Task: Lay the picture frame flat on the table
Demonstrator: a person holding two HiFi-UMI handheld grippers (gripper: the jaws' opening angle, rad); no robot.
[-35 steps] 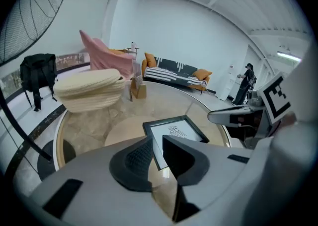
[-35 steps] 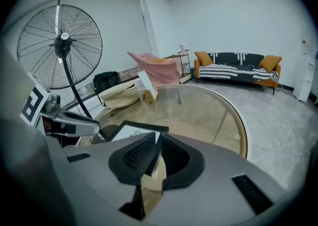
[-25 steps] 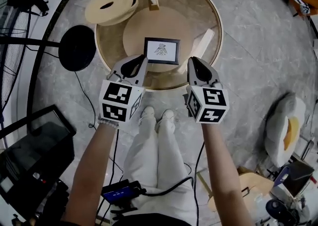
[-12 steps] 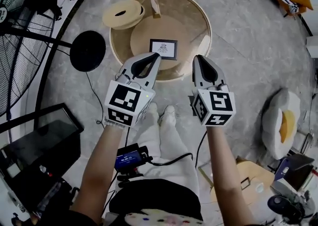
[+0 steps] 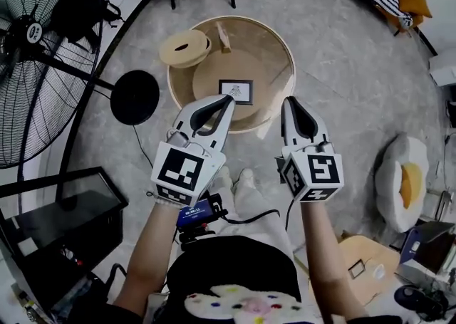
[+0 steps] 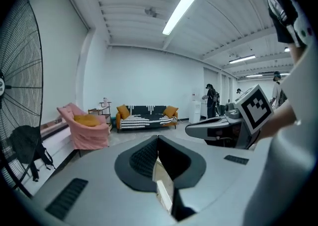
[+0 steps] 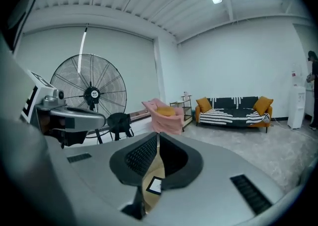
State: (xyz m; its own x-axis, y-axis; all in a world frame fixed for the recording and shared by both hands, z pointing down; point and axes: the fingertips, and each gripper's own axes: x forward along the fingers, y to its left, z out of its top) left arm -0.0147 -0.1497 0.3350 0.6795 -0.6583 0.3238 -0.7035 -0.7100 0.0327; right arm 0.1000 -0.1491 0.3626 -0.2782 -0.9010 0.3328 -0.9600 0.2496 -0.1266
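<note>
Lying flat on round wooden table (image 5: pixel 274 55), black rectangular picture frame (image 5: pixel 239 90), well below closed empty left gripper (image 5: pixel 227 100), right gripper (image 5: pixel 288 102); nearer left.

Round table (image 5: pixel 278 66): one. It carried one picture frame (image 5: pixel 236 91) near the centre, one small wooden stand (image 5: pixel 224 38) at the far edge, and one cream ring-shaped disc (image 5: pixel 196 43) at the left edge. Grippers numbered two: left gripper (image 5: pixel 229 99), right gripper (image 5: pixel 288 101). Also listed were one pedestal fan (image 5: pixel 35 66), one pink armchair (image 6: pixel 84 128), and one striped sofa (image 7: pixel 233 114) with two orange cushions (image 7: pixel 202 105).
</note>
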